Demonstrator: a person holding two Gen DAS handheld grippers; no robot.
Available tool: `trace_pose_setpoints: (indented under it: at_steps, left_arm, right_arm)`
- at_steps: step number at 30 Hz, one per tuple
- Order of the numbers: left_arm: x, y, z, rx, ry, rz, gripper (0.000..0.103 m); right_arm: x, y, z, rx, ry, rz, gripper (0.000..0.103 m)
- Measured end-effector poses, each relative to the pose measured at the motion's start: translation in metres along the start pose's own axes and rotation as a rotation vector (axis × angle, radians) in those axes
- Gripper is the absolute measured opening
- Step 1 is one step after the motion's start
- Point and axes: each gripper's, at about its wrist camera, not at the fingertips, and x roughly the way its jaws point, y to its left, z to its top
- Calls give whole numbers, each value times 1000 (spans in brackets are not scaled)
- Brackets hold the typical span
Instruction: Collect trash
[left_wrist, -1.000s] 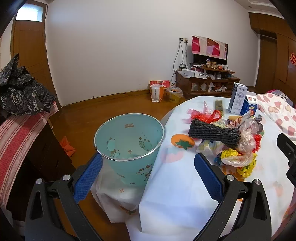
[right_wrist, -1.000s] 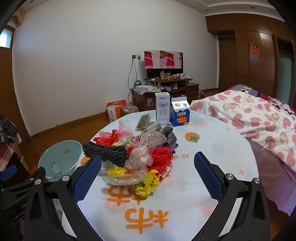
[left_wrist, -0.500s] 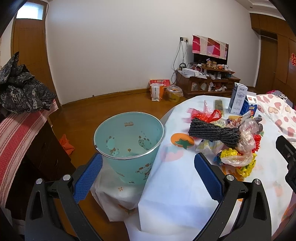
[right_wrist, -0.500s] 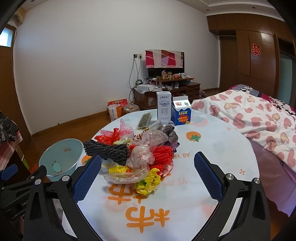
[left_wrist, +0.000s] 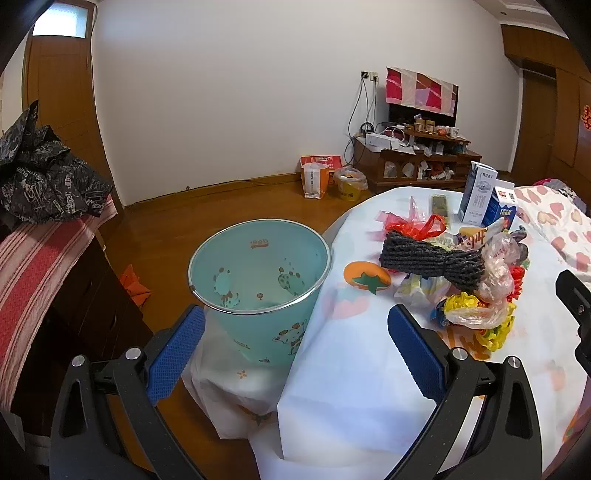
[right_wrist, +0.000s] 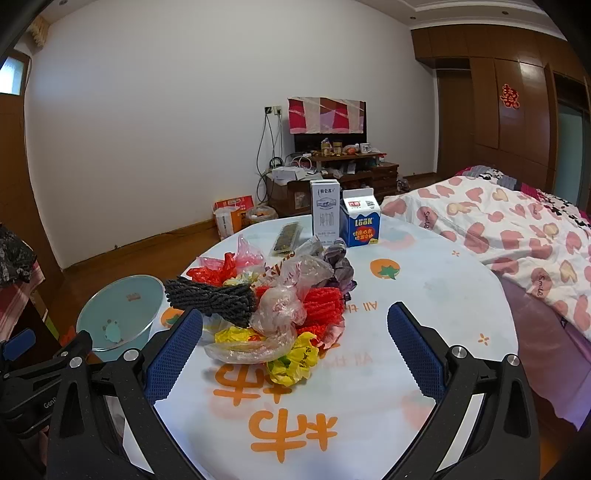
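Facing: my right hand-held gripper (right_wrist: 294, 341) points straight at the trash pile (right_wrist: 273, 306) on the table (right_wrist: 424, 295), just ahead of its fingers.
Nearer hand: the right; my left hand-held gripper (left_wrist: 293, 347) looks at the teal bin (left_wrist: 258, 266) beside the table edge, the pile off to its right.
Long axis: the dark rope bundle (right_wrist: 210, 299) lies crosswise to my right fingers, left to right.
Right state: spread wide, holding nothing.
Left state: spread wide, holding nothing.
Bin: to the left of the pile, below table level, mouth up.
Writing: the blue carton (right_wrist: 360, 221) reads "LOOK"; the tall white carton (right_wrist: 325, 212) has print too small to read; orange characters on the tablecloth, "All" upside down.
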Motion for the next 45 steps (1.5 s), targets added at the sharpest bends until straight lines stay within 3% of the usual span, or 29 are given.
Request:
trace_pose_setpoints:
  at_steps: [21, 40, 42, 45]
  left_arm:
    - [8, -2, -3, 8, 16, 6, 97]
    - [62, -14, -12, 49, 122, -4, 97]
    - [70, -13, -12, 47, 140, -9, 97]
    - [81, -14, -9, 39, 159, -26, 97]
  right_arm:
    - [4, 0, -1, 5, 14, 3, 98]
    - [49, -27, -8, -6, 87, -19, 97]
    - [57, -32, -7, -6, 97, -19, 94]
    - [70, -38, -2, 8, 119, -8, 80]
